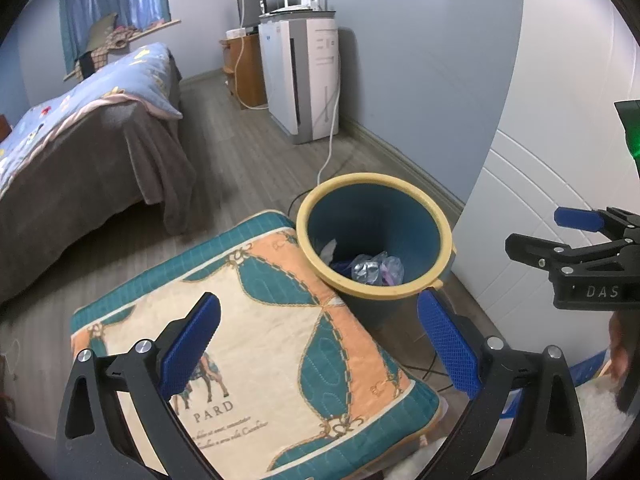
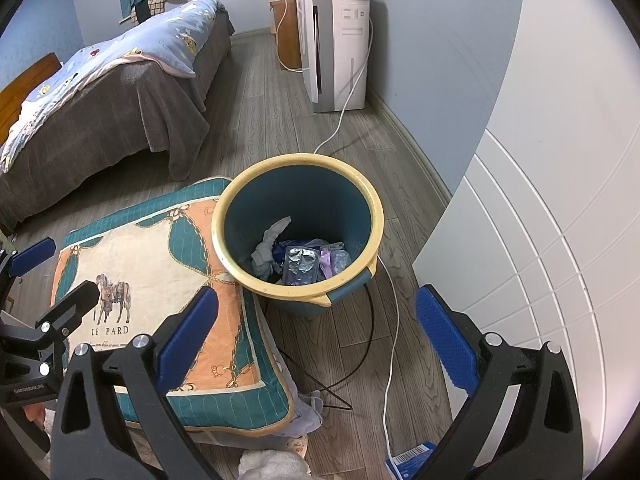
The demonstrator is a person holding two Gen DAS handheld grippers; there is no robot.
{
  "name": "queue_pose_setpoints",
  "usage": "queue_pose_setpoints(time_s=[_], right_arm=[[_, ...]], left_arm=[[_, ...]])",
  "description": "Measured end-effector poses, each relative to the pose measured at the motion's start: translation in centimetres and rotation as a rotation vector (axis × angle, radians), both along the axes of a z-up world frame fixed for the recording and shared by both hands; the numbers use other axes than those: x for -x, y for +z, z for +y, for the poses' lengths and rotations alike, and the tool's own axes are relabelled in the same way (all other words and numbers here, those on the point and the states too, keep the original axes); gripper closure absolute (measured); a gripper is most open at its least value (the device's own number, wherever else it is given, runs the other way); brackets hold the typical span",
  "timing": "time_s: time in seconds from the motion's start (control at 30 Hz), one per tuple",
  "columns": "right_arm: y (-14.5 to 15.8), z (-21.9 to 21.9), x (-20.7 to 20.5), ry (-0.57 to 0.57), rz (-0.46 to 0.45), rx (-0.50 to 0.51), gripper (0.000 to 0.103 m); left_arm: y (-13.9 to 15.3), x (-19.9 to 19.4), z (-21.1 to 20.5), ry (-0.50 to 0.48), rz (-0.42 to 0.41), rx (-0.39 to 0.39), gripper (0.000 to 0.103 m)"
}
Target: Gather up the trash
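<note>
Item: trash bin (image 2: 298,232), blue with a yellow rim, set upright on the wood floor (image 2: 264,120); crumpled wrappers and tissue (image 2: 304,262) are seen at its bottom. Its left rim is touched by a quilted cushion (image 2: 160,280) printed with a horse, whose near corner is overhung above the floor. A white cable (image 2: 390,320) and a dark cable (image 2: 360,352) are laid on the floor just beside the bin's right side; a white panelled door (image 2: 540,260) is stood near beyond them, so only a narrow strip of floor is left open there.

Left gripper (image 1: 320,344): held above the cushion, fingers (image 1: 192,344) spread wide, nothing gripped.

Right gripper (image 2: 316,344): held over the floor in front of the bin, fingers (image 2: 444,344) spread wide, nothing gripped. Each gripper is caught at the edge of the other's view.

Beyond the bin, open floor is bounded by a bed (image 2: 120,80) on the left and a white appliance (image 2: 340,48) against the blue wall on the right
</note>
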State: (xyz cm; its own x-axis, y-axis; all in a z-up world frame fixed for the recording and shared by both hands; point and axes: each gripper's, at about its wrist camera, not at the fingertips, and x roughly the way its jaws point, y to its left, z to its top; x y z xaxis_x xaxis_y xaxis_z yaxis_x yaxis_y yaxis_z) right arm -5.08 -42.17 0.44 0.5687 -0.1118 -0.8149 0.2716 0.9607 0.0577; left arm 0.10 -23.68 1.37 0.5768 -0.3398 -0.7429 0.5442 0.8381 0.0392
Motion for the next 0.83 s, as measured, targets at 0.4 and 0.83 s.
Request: queue_pose_setpoints(time_s=[0.4,0.83], right_arm=[[0.00,-0.11,-0.02,0.001,0.004,-0.001,0.006],[0.16,-0.70,-0.13,-0.037,0.018,-0.045,0.006]], left_arm=[[-0.33,-0.19,0.40,0.009,0.003,-0.002,0.005],[-0.15,-0.38,0.44,0.018,0.005,-0.028,0.005]])
